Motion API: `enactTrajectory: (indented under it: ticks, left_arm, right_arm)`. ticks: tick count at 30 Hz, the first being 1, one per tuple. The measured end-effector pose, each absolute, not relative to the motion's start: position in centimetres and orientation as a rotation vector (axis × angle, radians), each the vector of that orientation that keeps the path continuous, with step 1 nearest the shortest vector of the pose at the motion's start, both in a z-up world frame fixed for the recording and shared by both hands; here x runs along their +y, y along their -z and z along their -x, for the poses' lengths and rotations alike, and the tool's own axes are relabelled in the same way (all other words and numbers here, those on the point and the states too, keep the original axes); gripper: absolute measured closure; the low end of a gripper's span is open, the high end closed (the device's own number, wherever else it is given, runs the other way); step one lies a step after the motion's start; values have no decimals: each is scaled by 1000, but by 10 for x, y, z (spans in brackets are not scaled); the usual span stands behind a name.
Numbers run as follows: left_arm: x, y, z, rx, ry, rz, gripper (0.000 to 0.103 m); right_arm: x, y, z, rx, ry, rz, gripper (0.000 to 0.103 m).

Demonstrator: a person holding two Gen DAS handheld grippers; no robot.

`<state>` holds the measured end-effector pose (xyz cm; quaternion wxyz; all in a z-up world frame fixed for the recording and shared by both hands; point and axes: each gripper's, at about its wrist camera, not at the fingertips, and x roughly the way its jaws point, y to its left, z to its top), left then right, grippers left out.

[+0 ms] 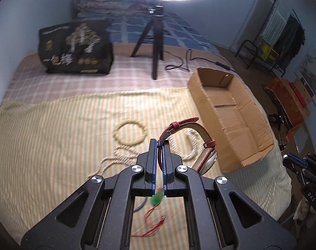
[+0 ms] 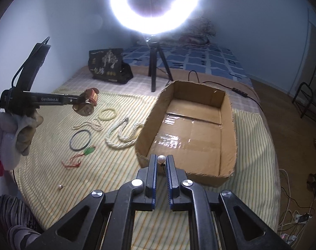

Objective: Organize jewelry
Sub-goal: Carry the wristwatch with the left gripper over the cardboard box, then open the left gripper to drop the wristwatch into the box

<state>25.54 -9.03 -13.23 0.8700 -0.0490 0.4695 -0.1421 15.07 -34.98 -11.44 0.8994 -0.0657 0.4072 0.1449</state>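
In the left wrist view, the left gripper [image 1: 160, 143] is clamped on the strap of one red-strapped watch [image 1: 199, 145], whose loop and metal case hang off to the side nearer the cardboard box [image 1: 251, 133]. One such box stands open on the striped cloth [image 1: 43, 135]. On the cloth away from the box lie one pale bead bracelet [image 1: 130, 133], pale necklaces [image 1: 124, 153] too blurred to count here, and one green pendant on red cord [image 1: 156, 200]. In the right wrist view, the right gripper [image 2: 162, 162] pinches one pearl earring [image 2: 161, 158] by its pin, just before the box's near wall [image 2: 178, 168]. Beside the box lie two pale necklaces [image 2: 118, 135], then one dark bangle [image 2: 80, 140], the pendant and the bracelet. A second pearl [image 2: 60, 186] rests well apart from the box. A gloved hand [image 2: 26, 129] carries the left gripper with the watch above the cloth.
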Motion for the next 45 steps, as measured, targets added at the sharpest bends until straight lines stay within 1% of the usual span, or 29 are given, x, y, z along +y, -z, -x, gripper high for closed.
enactTrajectory:
  ticks: [10,21,35,36,38,39,40,41,42,43,44,45]
  left_arm:
    - [-146,129,-293,966,322,86,101]
    - [-191,147,-331,988,330,90,101]
    - [-224,158,-343,1001,348,77,101]
    - [-225,158,-343,998,349,78,101]
    - [-226,156,-343,989,354,82,99]
    - [-226,155,-342,984,356,85,92]
    - [-225,153,-342,982,363,88,86]
    - [-225,152,-342,982,362,89,70]
    - [-223,149,-340,971,345,90,57]
    - [-221,146,-338,957,339,93,54]
    - [-219,142,-337,949,337,93,53]
    - [-218,139,-335,945,340,90,53]
  right_arm:
    - [-368,124,-179,869,-235,77,97]
    - [-384,137,-208,877,-194,33,97]
    - [-397,155,-224,901,-175,10,97]
    - [-397,155,-224,902,-175,11,95]
    - [-397,154,-222,894,-179,18,73]
    - [-397,152,-220,886,-172,24,49]
    - [-396,151,-219,878,-162,26,33]
    - [-396,149,-218,866,-153,27,30]
    - [-396,147,-215,855,-148,23,29]
    - [-396,144,-213,848,-151,17,28]
    - [-396,142,-211,845,-150,15,27]
    - [-395,140,-208,842,-141,17,23]
